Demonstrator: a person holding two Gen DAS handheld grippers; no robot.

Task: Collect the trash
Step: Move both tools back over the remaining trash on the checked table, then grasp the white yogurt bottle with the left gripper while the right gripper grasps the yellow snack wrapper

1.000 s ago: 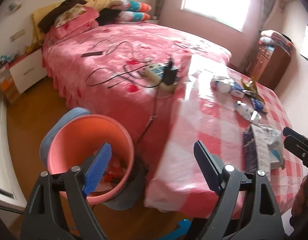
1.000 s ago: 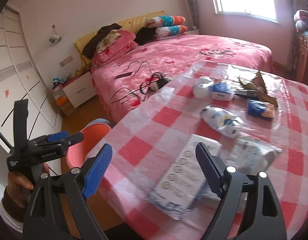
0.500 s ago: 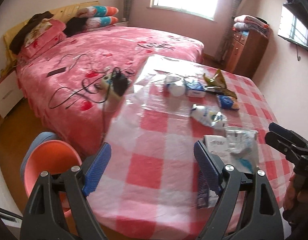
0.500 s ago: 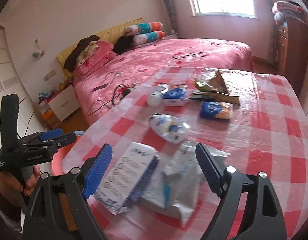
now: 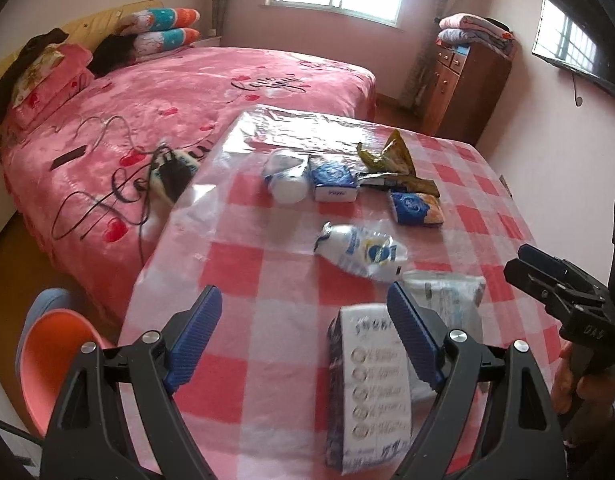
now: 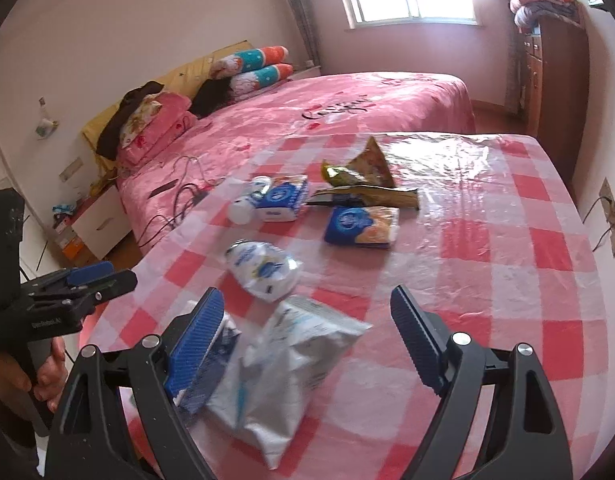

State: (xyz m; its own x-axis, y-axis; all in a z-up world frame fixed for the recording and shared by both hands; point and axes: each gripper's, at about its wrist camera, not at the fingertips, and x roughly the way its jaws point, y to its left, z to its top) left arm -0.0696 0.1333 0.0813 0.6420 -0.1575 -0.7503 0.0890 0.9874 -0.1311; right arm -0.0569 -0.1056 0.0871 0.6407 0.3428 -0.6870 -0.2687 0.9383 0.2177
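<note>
Both grippers, left (image 5: 303, 340) and right (image 6: 307, 340), had jaws apart, empty; wrappers (image 6: 291, 352) littered the bench (image 6: 507, 280) beside the bin (image 5: 55, 360).

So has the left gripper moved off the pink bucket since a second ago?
Yes. The left gripper swung from over the pink bucket across onto the checked table, toward the wrappers; the bucket now sits at the left edge.

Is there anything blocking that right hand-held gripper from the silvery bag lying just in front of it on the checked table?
Nothing visible does. The right hand-held gripper is open and the silvery bag lies between its fingers, uncovered. A white box lies right beside the bag, behind the left finger.
</note>
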